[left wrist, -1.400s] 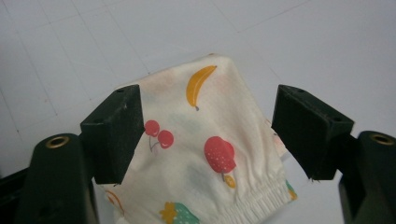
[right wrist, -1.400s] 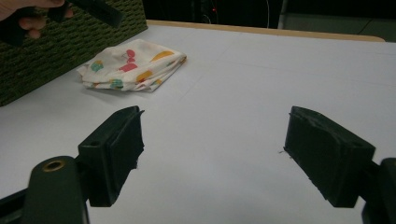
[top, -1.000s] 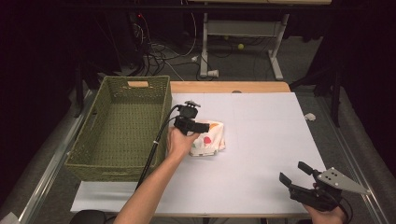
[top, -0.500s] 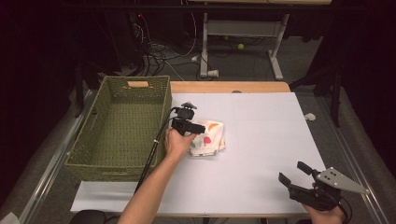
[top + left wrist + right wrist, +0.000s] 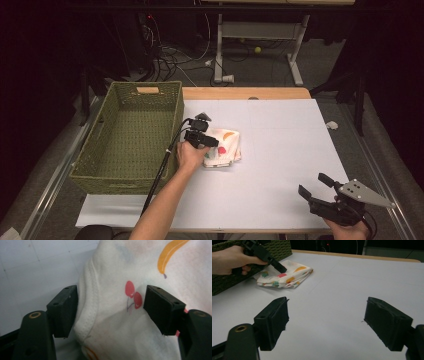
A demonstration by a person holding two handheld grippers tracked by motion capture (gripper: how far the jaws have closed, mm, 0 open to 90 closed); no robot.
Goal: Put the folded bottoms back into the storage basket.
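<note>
Just closing, left tongs (image 5: pixel 110 312) astride cloth (image 5: pixel 120 322)

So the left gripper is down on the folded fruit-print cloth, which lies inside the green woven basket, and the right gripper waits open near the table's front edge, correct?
Not quite. The folded fruit-print cloth lies on the white table beside the green woven basket, not inside it, as the high view shows. The rest holds: the left gripper is down on the cloth, and the right gripper waits open near the front edge.
</note>
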